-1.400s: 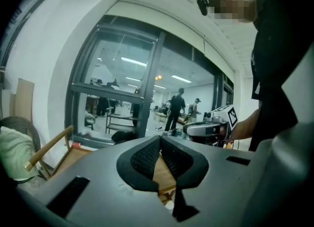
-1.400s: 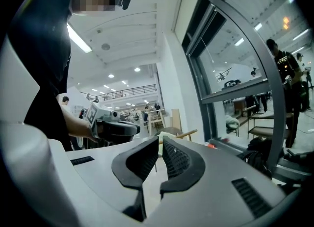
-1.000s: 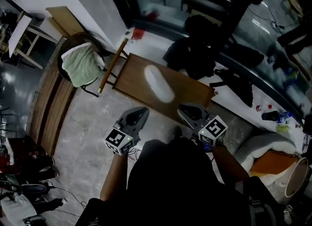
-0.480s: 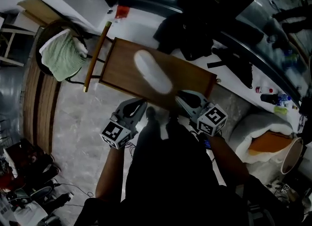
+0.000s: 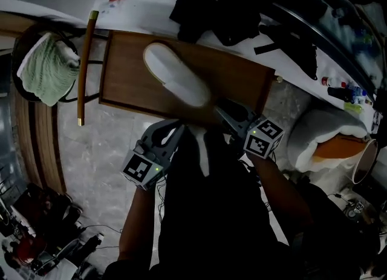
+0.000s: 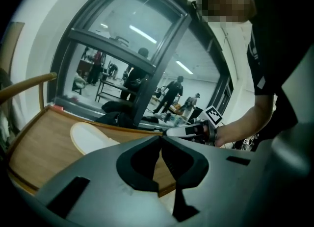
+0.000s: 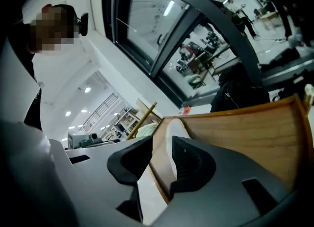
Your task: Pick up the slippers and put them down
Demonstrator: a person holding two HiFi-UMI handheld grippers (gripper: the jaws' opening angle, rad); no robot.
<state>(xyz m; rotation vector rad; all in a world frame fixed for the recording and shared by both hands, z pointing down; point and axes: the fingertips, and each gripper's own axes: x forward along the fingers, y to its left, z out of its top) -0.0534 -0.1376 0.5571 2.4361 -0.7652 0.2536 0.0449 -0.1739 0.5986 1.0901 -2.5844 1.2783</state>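
One white slipper (image 5: 175,82) lies on the brown wooden table (image 5: 242,79), its toe toward the far left corner. Both grippers hover at the table's near edge, short of the slipper. My left gripper (image 5: 176,130) is shut with nothing in it; its tips meet in the left gripper view (image 6: 159,140), and the slipper (image 6: 91,138) lies ahead to the left. My right gripper (image 5: 221,112) sits just past the slipper's heel. Its jaws are opening, with a clear gap (image 7: 162,147) and nothing between them; the slipper (image 7: 172,135) shows beyond that gap.
A chair with a green towel (image 5: 45,70) and a wooden rail (image 5: 84,67) stands left of the table. Black bags (image 5: 224,0) lie on the white ledge behind. A white and orange cushion (image 5: 326,140) sits to the right, bottles (image 5: 344,94) above it.
Both grippers have sunk toward the table's near edge, and the table fills more of the head view. The slipper has not moved on the table.
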